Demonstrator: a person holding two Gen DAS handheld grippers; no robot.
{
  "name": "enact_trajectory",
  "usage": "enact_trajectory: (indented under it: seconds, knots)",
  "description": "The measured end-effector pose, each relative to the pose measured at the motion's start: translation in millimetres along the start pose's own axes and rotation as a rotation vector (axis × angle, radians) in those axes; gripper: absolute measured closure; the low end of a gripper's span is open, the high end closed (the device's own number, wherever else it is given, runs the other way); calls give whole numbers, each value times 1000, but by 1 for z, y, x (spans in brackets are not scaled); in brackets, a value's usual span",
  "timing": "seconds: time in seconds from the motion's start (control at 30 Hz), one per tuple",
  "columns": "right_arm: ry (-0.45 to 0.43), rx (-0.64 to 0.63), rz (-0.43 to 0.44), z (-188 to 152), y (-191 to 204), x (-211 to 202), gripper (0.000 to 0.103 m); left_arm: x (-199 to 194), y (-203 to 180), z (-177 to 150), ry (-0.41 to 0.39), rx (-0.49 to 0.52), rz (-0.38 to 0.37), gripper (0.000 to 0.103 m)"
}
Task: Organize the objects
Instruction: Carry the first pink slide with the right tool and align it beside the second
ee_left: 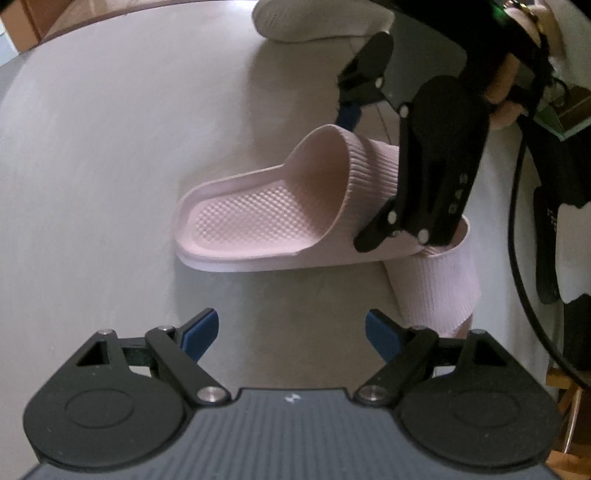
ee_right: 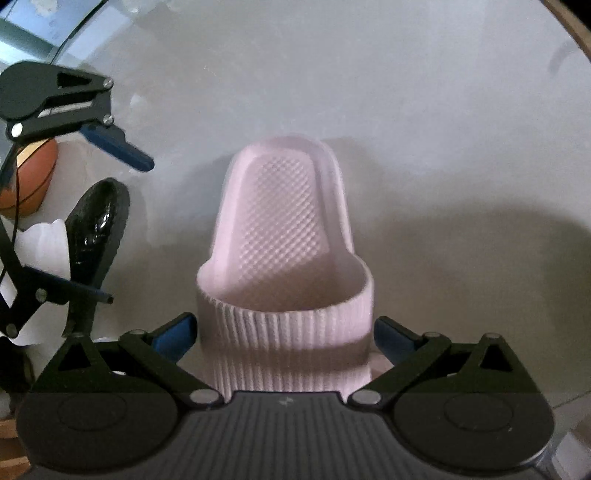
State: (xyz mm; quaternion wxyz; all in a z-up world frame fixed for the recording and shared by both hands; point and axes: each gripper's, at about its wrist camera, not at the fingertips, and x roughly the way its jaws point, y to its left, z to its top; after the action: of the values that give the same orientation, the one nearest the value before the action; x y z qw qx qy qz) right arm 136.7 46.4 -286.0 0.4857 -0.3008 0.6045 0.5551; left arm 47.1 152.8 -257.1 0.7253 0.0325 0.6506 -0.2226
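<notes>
You see a pale, smooth surface point(ee_left: 92, 184) filling most of both views, with a thin brown rim point(ee_right: 576, 33) curving along its far edge. An orange-brown basketball point(ee_right: 31, 177) with black seams sits at the left of the right wrist view, partly hidden. A bluish glassy panel point(ee_right: 33, 26) shows in that view's top left corner. In the left wrist view, a black cable point(ee_left: 517, 240) loops down the right side, a box with a green edge point(ee_left: 570, 110) lies beyond it, and wooden pieces point(ee_left: 565, 387) stand at the lower right.
</notes>
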Motion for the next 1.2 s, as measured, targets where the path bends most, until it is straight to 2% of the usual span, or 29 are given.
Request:
enact_trajectory:
  seconds: [0.2,0.37,0.53,0.6,0.8,0.9,0.97,1.07,1.2]
  knots:
    - [-30,6,-66,-8,12,-15,8,2,2,1,11,8,26,17]
    - [-101,124,-67,-12,25,-46,8,2,8,-2,22,8,41,17]
    - [-145,295,-111,-21,44,-57,8,-1,15,-9,67,46,39,17]
    - [-163,375,-130,-22,49,-56,8,-4,19,-13,63,61,65,17]
    - [-245,579,-112,-35,66,-50,8,-15,38,-18,36,59,148,17]
    - [-270,686,-121,-30,65,-49,8,-18,47,-19,48,83,174,17]
    - [-293,772,-148,-35,70,-41,8,-18,53,-19,64,97,196,16]
    - [-360,835,-205,-44,85,-31,8,-18,68,-21,70,87,212,16]
    - [-434,996,-223,-50,103,-10,8,-17,86,-21,75,58,213,16]
